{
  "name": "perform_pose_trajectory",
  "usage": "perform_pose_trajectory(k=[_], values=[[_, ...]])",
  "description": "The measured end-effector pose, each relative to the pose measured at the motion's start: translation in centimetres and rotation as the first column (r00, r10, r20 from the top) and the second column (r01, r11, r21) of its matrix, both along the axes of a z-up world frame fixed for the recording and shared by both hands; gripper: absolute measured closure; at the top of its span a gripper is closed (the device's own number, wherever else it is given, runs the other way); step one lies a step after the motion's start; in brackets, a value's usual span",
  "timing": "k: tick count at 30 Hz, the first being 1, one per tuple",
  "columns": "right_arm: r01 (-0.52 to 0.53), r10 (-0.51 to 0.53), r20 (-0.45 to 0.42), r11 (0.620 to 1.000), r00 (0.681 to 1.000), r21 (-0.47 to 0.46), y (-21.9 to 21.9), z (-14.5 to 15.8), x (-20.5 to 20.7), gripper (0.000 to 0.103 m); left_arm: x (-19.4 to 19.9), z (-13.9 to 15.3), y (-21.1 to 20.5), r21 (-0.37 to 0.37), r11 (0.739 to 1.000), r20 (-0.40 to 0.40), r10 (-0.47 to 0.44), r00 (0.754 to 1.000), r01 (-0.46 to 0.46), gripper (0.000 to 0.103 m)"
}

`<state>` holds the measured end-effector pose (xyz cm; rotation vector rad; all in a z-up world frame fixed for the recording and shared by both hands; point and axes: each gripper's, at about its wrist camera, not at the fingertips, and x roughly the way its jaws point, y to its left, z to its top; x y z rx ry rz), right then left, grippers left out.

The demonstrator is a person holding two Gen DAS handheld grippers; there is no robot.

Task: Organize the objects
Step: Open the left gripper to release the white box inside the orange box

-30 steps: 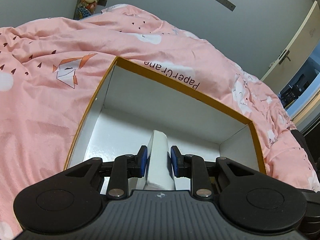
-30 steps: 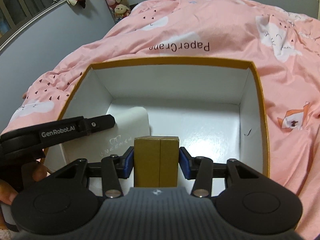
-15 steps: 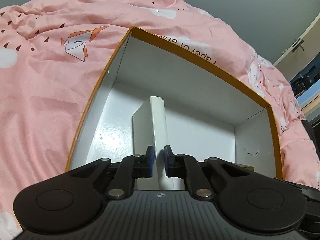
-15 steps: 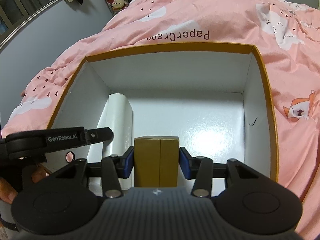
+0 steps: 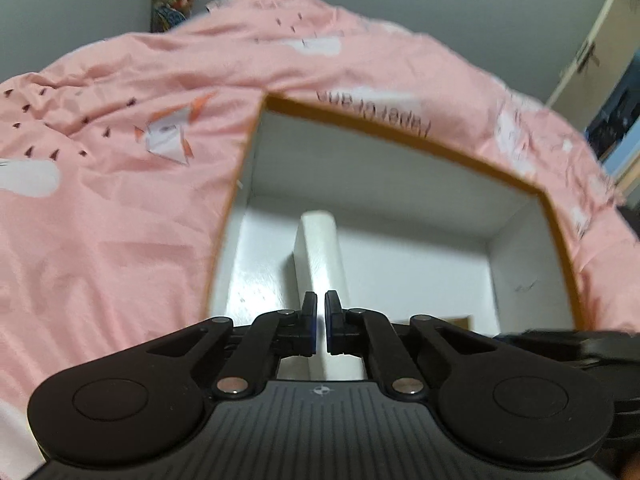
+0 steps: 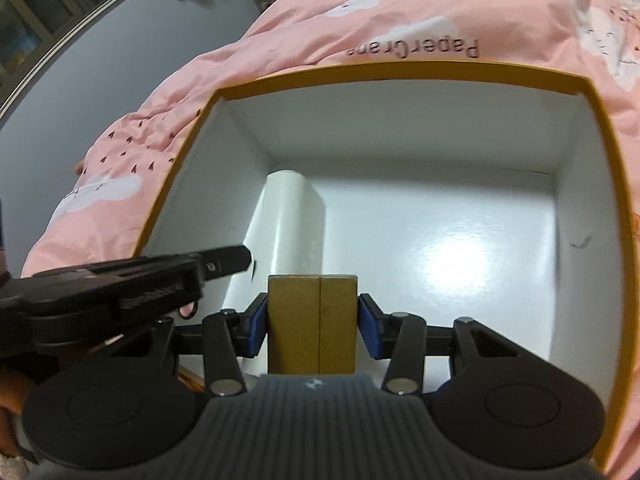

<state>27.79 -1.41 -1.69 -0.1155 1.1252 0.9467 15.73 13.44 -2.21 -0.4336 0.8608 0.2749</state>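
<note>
Clamping brown carton (image 6: 313, 322) flank-to-flank in right gripper (image 6: 313, 324), seeming light, stiff; left gripper (image 5: 320, 322) nearly shut, empty; white package (image 6: 290, 224) lying at 11 o'clock inside box (image 6: 604, 184).

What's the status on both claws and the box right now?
Left claw shut, empty, above white case. Right claw shut on brown box, over open carton. Nothing blocking.

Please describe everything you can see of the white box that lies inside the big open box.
The white box is a long, slim carton with a glossy, smooth surface, probably coated cardboard. It stands on a narrow edge on the floor of the open storage box, close to its left wall, its length running towards the far wall. The left gripper, jaws nearly closed, is just above its near end and does not hold it.
</note>
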Motion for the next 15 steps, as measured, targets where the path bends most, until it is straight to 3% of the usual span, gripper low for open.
perform_pose_trajectory(k=[2, 7, 12, 15], values=[[-0.012, 0.012, -0.012, 1.000, 1.000, -0.008, 0.5, -0.4, -0.1, 0.054, -0.9, 0.9, 0.7, -0.006, 1.000, 0.042, 0.028, 0.999, -0.028, 0.091], [-0.034, 0.034, -0.034, 0.999, 0.999, 0.001, 1.7, -0.6, -0.6, 0.055, -2.9, 2.3, 2.9, -0.014, 0.993, 0.122, 0.117, 0.986, -0.117, 0.091], [-0.046, 0.047, -0.090, 0.999, 0.995, 0.012, 2.6, -1.0, -0.7, 0.055, -3.1, 1.4, 3.9, -0.090, 0.988, 0.126, 0.137, 0.983, -0.126, 0.091], [-0.050, 0.049, -0.092, 0.999, 0.995, -0.002, 3.0, -1.3, -0.9, 0.055, -3.9, 1.3, 3.6, -0.101, 0.981, 0.182, 0.180, 0.967, -0.164, 0.090]])
